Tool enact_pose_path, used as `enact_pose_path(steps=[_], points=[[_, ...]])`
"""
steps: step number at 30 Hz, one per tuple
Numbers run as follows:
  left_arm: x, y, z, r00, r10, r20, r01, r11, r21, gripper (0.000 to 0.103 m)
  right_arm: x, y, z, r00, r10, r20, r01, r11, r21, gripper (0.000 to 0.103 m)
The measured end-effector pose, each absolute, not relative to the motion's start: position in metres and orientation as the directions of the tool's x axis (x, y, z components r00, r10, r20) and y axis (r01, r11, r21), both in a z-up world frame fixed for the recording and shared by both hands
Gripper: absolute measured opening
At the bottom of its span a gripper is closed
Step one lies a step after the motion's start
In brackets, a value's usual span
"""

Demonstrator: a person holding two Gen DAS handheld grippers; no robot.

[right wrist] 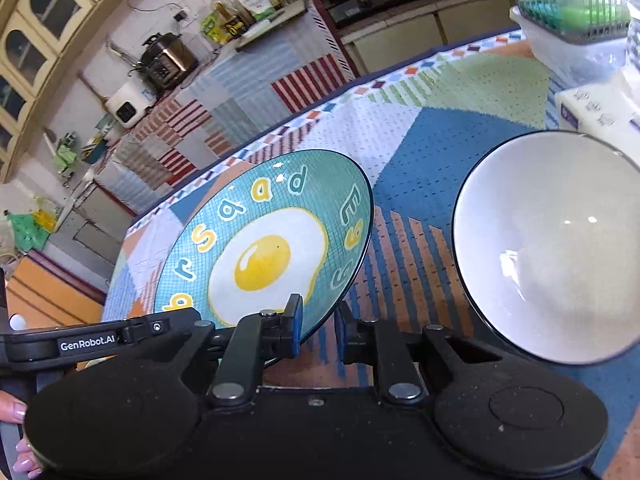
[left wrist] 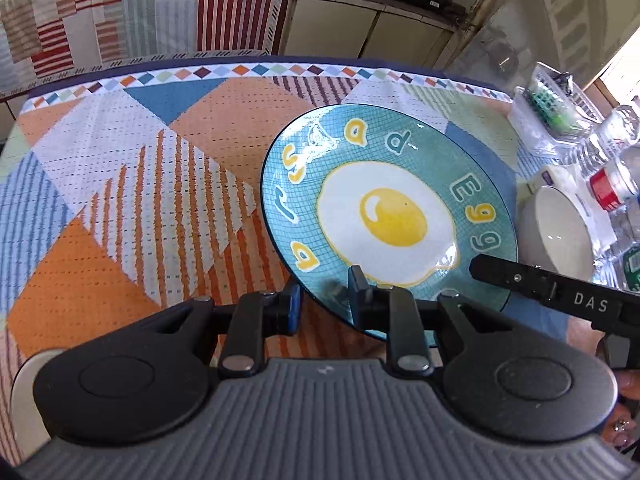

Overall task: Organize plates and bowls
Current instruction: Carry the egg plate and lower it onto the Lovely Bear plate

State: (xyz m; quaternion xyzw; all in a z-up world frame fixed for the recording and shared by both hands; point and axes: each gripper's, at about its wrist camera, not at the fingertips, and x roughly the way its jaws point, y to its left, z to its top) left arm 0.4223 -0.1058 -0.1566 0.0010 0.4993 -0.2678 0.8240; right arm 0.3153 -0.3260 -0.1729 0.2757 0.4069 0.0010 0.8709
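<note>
A teal plate (left wrist: pixel 388 208) with a fried-egg picture is held tilted above the patterned tablecloth (left wrist: pixel 120 184). My left gripper (left wrist: pixel 325 300) has its fingers on either side of the plate's near rim, with a gap showing. My right gripper (right wrist: pixel 318 326) straddles the plate's (right wrist: pixel 260 248) other rim in the same way. I cannot tell how tightly either one grips. The right gripper's arm (left wrist: pixel 560 292) reaches in over the plate. A white bowl (right wrist: pixel 552 248) with a dark rim sits on the cloth to the right; it also shows in the left wrist view (left wrist: pixel 560 232).
Clear plastic containers (left wrist: pixel 552 116), bottles (left wrist: pixel 616 176) and a white pack (right wrist: pixel 592 108) crowd the table's right side. Beyond the table's far edge are a cloth-covered counter (right wrist: pixel 224 112) with appliances and bottles, and cabinets (left wrist: pixel 360 28).
</note>
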Motion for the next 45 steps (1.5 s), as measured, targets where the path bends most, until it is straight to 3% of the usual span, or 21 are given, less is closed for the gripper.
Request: enact_pose_path(steps=[19,28,45], points=[[0.286,-0.063,-0.041,0.398,-0.502,-0.768,0.516,0.815,-0.265,0.022,0.193,-0.301,-0.079,0.764,0.250,-0.595,0.090,0.872,0.482,0.022],[0.247,-0.057,-0.038,0.350,-0.537,-0.767,0.529,0.790,-0.312,0.022,0.155,-0.298,-0.066,0.758,0.241,-0.606,0.077,0.890,0.450,0.022],[0.220,-0.058,-0.073,0.290,-0.501,-0.815,0.522,0.797,-0.304,0.022,0.124,-0.298,-0.102,0.708,0.273,-0.651,0.104,0.872,0.479,0.023]])
